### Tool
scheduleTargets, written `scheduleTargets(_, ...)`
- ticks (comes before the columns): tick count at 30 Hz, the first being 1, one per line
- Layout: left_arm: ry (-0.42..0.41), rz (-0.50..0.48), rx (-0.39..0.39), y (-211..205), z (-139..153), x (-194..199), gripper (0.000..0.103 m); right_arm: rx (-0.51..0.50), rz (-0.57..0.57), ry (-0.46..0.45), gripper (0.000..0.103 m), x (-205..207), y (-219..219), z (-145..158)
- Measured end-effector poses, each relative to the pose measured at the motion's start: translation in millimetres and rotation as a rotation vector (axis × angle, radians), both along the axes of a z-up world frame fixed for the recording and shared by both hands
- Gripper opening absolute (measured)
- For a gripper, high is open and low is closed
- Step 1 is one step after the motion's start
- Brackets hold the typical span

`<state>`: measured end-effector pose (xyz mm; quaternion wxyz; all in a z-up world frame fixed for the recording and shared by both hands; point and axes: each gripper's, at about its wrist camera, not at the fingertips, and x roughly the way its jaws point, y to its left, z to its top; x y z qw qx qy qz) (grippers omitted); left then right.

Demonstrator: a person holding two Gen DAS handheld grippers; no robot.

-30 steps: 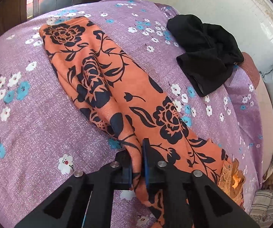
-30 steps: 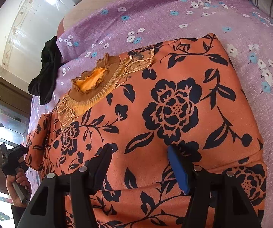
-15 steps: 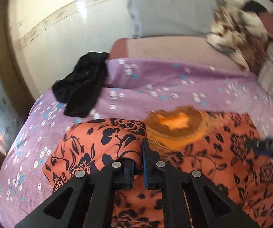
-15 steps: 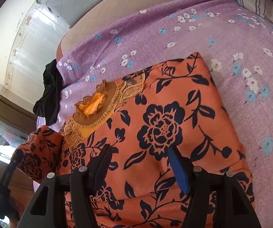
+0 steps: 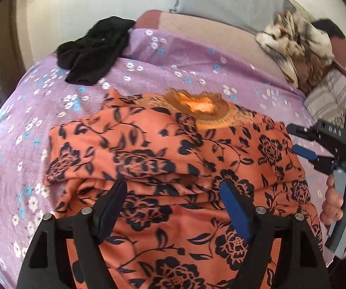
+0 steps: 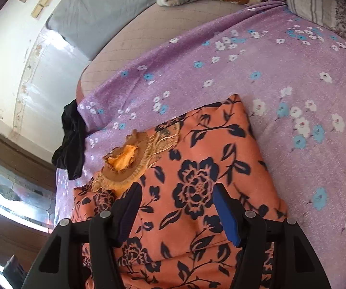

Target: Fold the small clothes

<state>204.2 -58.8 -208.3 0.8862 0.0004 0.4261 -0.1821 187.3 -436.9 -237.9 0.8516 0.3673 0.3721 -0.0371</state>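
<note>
While the orange top [image 5: 185,168] lies folded over on the purple bedsheet [image 6: 257,72], left gripper [image 5: 173,202] and right gripper [image 6: 176,204] hover over it, jaws spread wide, holding nothing. Black garment [image 5: 93,50] sits well apart.

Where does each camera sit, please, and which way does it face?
Left wrist: on the left tool, looking along its open fingers over the orange dress toward the wall; the right tool and hand show at right.
Right wrist: on the right tool, fingers open, looking over the dress across the purple sheet; no hand shows.
Both share the dress, its collar, the black cloth and the sheet.
</note>
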Motion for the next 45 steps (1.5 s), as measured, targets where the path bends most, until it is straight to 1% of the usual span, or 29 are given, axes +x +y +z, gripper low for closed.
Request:
scheduleTargets(2, 0.001, 0.127, -0.015, 32.6, -0.9, 16.3, 0.080, 0.013, 0.108, -0.061, 0.065, 5.1, 25.6, 5.7)
scheduleTargets(4, 0.078, 0.236, -0.080, 70.4, -12.3, 36.3, 0.080, 0.007, 0.216, -0.113, 0.059, 8.7, 57.6, 11.6)
scheduleTargets(5, 0.129, 0.283, -0.139, 89.1, -21.4, 44.4, 0.080, -0.015, 0.264, -0.128, 0.054, 10.7, 74.9, 14.3)
scheduleTargets(6, 0.181, 0.329, -0.205, 107.5, -32.2, 51.2, 0.073, -0.046, 0.305, -0.132, 0.040, 12.8, 92.3, 15.7)
scheduleTargets(7, 0.236, 0.367, -0.259, 122.9, -43.1, 56.9, 0.053, -0.069, 0.340, -0.135, 0.037, 15.1, 107.3, 15.9)
scheduleTargets(9, 0.336, 0.404, -0.361, 141.2, -63.9, 65.2, 0.036, -0.080, 0.384, -0.138, 0.037, 19.7, 130.6, 10.8)
scheduleTargets(11, 0.390, 0.438, -0.424, 153.0, -77.7, 70.3, 0.036, -0.072, 0.416, -0.124, 0.037, 25.6, 148.0, 0.4)
scheduleTargets(13, 0.396, 0.473, -0.436, 160.5, -83.1, 74.6, 0.036, -0.078, 0.430, -0.085, 0.037, 31.0, 158.7, -14.3)
scheduleTargets(14, 0.399, 0.476, -0.454, 162.5, -84.7, 77.4, 0.036, -0.079, 0.437, -0.059, 0.037, 33.8, 163.0, -22.0)
scheduleTargets(18, 0.453, 0.440, -0.596, 165.5, -94.0, 92.0, 0.038, -0.095, 0.480, 0.030, 0.037, 41.7, 172.9, -46.1)
scheduleTargets(19, 0.464, 0.437, -0.620, 163.9, -96.3, 93.7, 0.038, -0.096, 0.486, 0.039, 0.037, 42.5, 174.4, -49.6)
scheduleTargets(21, 0.452, 0.442, -0.638, 159.5, -97.3, 98.4, 0.037, -0.102, 0.488, 0.049, 0.037, 42.9, 176.3, -53.8)
scheduleTargets(23, 0.413, 0.441, -0.620, 154.2, -91.9, 100.7, 0.036, -0.116, 0.492, 0.049, 0.037, 43.1, 178.2, -54.4)
scheduleTargets(24, 0.388, 0.444, -0.597, 150.6, -88.2, 103.5, 0.034, -0.120, 0.495, 0.050, 0.037, 42.5, 178.0, -54.0)
scheduleTargets(25, 0.360, 0.447, -0.570, 147.4, -84.0, 106.4, 0.019, -0.121, 0.497, 0.052, 0.037, 42.7, 178.1, -54.0)
scheduleTargets(27, 0.304, 0.446, -0.504, 138.4, -74.4, 110.2, 0.007, -0.116, 0.501, 0.054, 0.037, 41.9, 178.3, -54.4)
scheduleTargets(28, 0.268, 0.438, -0.476, 132.7, -69.3, 112.3, 0.006, -0.111, 0.505, 0.058, 0.037, 41.8, 177.6, -53.9)
scheduleTargets(30, 0.182, 0.382, -0.422, 118.3, -51.3, 106.2, 0.006, -0.094, 0.517, 0.077, 0.038, 42.4, 173.1, -50.8)
scheduleTargets(32, 0.090, 0.273, -0.369, 92.2, -29.1, 98.4, 0.006, -0.060, 0.509, 0.093, 0.038, 44.0, 161.4, -44.2)
scheduleTargets(34, 0.013, 0.139, -0.332, 58.3, -10.5, 88.4, 0.006, -0.023, 0.473, 0.062, 0.039, 44.1, 142.2, -33.0)
scheduleTargets(36, -0.014, -0.018, -0.324, 24.3, -0.4, 73.8, 0.006, 0.004, 0.411, 0.028, 0.040, 42.8, 117.7, -21.6)
scheduleTargets(37, -0.009, -0.113, -0.310, 3.7, 1.2, 67.6, 0.006, 0.032, 0.372, 0.013, 0.050, 41.7, 103.1, -17.3)
scheduleTargets(38, 0.000, -0.215, -0.274, -19.5, 0.7, 59.7, 0.006, 0.078, 0.326, -0.012, 0.057, 39.4, 86.6, -14.0)
scheduleTargets(39, -0.002, -0.285, -0.230, -36.4, -0.5, 47.1, 0.006, 0.131, 0.278, -0.038, 0.063, 36.4, 70.8, -11.7)
scheduleTargets(40, -0.004, -0.343, -0.180, -53.3, -3.4, 38.3, 0.013, 0.184, 0.239, -0.059, 0.063, 33.5, 56.1, -11.1)
scheduleTargets(41, 0.005, -0.396, -0.131, -67.4, -6.9, 31.4, 0.022, 0.231, 0.213, -0.074, 0.063, 31.4, 43.9, -10.9)
scheduleTargets(42, 0.013, -0.430, -0.090, -76.2, -9.9, 26.5, 0.043, 0.268, 0.197, -0.087, 0.063, 30.5, 34.6, -10.1)
scheduleTargets(43, 0.001, -0.437, -0.070, -77.3, -10.1, 23.5, 0.055, 0.294, 0.189, -0.097, 0.064, 29.8, 27.8, -8.8)
scheduleTargets(45, -0.021, -0.397, -0.075, -64.6, -3.6, 27.2, 0.060, 0.314, 0.189, -0.099, 0.067, 30.0, 23.4, -6.7)
